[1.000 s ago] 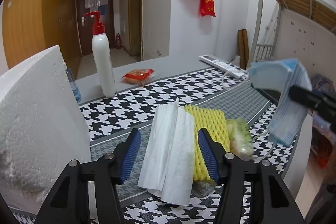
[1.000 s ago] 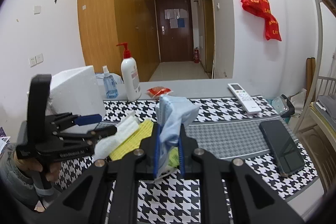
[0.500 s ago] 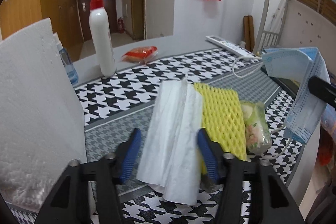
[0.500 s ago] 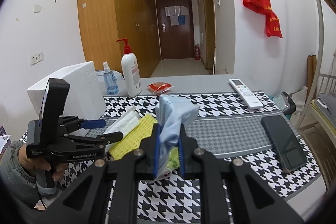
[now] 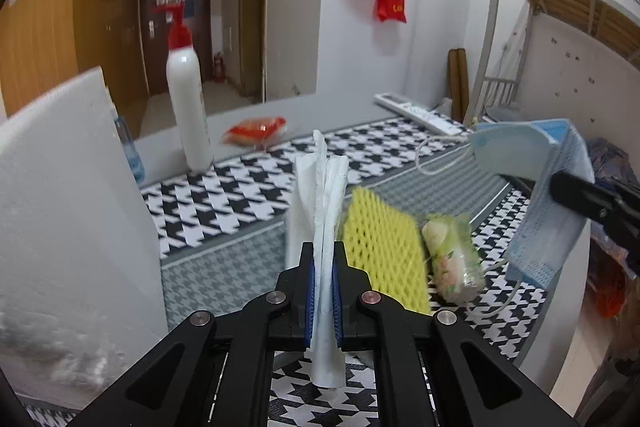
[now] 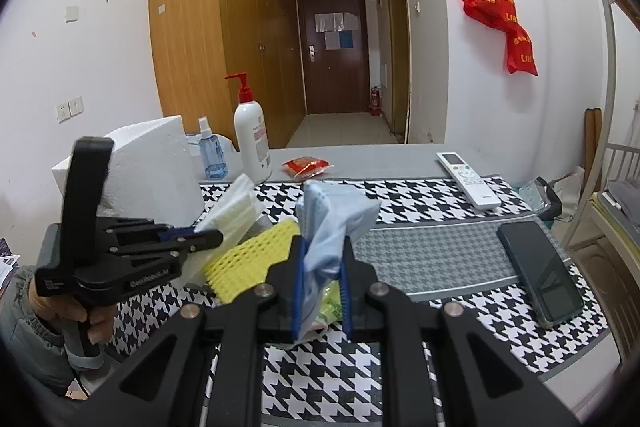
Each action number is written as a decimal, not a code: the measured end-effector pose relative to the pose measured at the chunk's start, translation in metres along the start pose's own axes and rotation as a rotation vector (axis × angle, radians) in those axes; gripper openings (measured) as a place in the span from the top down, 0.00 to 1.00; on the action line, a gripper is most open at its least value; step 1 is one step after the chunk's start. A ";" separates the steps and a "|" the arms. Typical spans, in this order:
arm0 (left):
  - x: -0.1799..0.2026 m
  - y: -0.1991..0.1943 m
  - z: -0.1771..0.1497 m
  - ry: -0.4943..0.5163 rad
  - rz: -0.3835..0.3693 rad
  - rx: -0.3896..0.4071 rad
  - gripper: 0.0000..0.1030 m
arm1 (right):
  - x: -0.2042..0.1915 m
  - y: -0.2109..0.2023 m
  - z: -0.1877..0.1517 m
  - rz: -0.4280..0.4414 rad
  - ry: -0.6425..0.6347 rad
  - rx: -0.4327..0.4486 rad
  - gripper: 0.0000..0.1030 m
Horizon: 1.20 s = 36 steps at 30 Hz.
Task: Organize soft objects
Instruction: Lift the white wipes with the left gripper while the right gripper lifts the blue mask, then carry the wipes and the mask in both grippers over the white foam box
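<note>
My left gripper [image 5: 322, 267] is shut on a folded white paper towel [image 5: 320, 195] and holds it upright above the houndstooth mat; it also shows in the right wrist view [image 6: 208, 237] with the towel [image 6: 236, 207]. My right gripper [image 6: 322, 259] is shut on a stack of blue face masks [image 6: 328, 227], held above the mat; the masks show at the right of the left wrist view [image 5: 540, 195]. A yellow foam net [image 5: 380, 247] and a green tissue pack [image 5: 450, 259] lie on the mat beside the towel.
A white foam box [image 5: 68, 219] stands at the left. A pump bottle [image 5: 186, 99], a blue spray bottle [image 6: 210, 155] and a red packet [image 5: 256, 127] stand behind. A remote [image 6: 468, 179] and a phone [image 6: 540, 267] lie at the right. The table edge [image 5: 560, 307] is at right.
My left gripper has closed on the white paper towel and lifted it off the mat. My right gripper still holds the masks and has barely moved.
</note>
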State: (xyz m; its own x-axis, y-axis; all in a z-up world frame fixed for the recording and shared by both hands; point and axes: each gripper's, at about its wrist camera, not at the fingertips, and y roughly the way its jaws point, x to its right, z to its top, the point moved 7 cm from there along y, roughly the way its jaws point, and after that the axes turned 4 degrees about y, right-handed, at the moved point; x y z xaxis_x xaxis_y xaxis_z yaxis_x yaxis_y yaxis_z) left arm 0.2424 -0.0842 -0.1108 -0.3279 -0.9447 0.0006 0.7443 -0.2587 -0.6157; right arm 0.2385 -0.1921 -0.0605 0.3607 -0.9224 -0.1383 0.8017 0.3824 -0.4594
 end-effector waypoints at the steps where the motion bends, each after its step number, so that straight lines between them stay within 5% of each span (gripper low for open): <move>1: 0.000 -0.003 0.001 0.000 0.001 0.007 0.92 | 0.000 -0.001 0.000 0.000 -0.001 0.004 0.82; 36: -0.013 -0.137 0.046 0.014 0.172 0.316 0.92 | -0.046 -0.045 0.037 0.067 -0.090 0.164 0.82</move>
State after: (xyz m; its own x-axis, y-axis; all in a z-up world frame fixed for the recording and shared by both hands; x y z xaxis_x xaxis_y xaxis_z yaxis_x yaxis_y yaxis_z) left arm 0.1715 -0.0459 0.0093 -0.1883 -0.9776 -0.0936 0.9317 -0.1477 -0.3318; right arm 0.2037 -0.1645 -0.0008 0.4515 -0.8886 -0.0814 0.8387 0.4537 -0.3013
